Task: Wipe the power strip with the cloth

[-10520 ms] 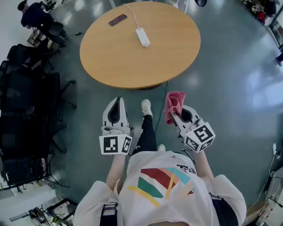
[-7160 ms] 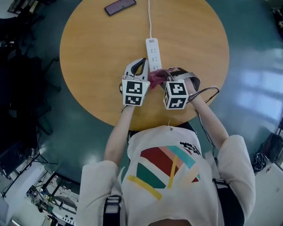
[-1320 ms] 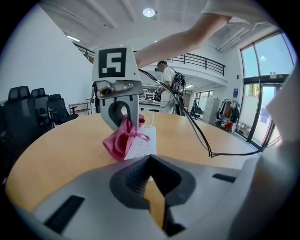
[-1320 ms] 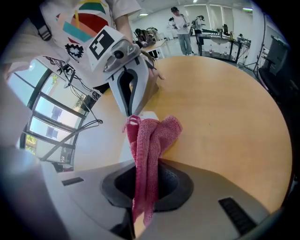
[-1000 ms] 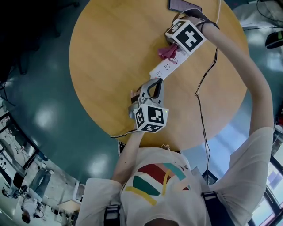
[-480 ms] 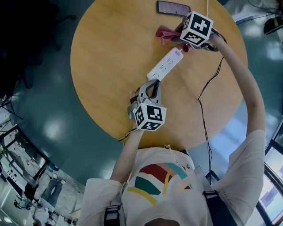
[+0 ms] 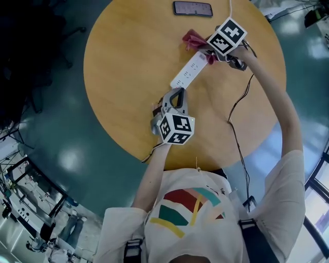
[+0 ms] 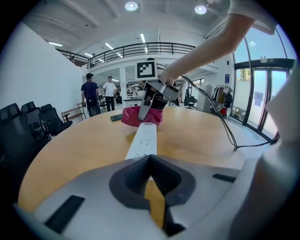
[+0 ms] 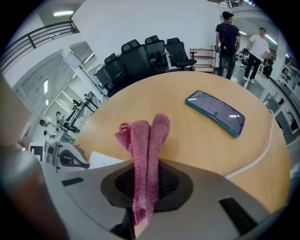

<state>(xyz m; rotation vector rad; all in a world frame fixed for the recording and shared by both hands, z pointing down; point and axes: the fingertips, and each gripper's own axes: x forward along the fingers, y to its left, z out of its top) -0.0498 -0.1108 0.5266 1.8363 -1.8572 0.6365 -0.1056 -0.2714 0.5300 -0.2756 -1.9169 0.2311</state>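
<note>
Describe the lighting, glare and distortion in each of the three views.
Head view: dim with a bluish cast, with pale glare patches on the glossy floor. Left gripper view: strong fisheye with black corners; the ceiling lamps and right-hand windows are blown out, while the power strip is sharp. Right gripper view: same fisheye, evenly lit; the cloth is crisp and the phone screen reflects light.

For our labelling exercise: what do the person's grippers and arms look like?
Left gripper and right gripper: pale grey shells, dark grey inside, each with a black-and-white marker cube. Black cable trails from the right one. White short-sleeved T-shirt.
</note>
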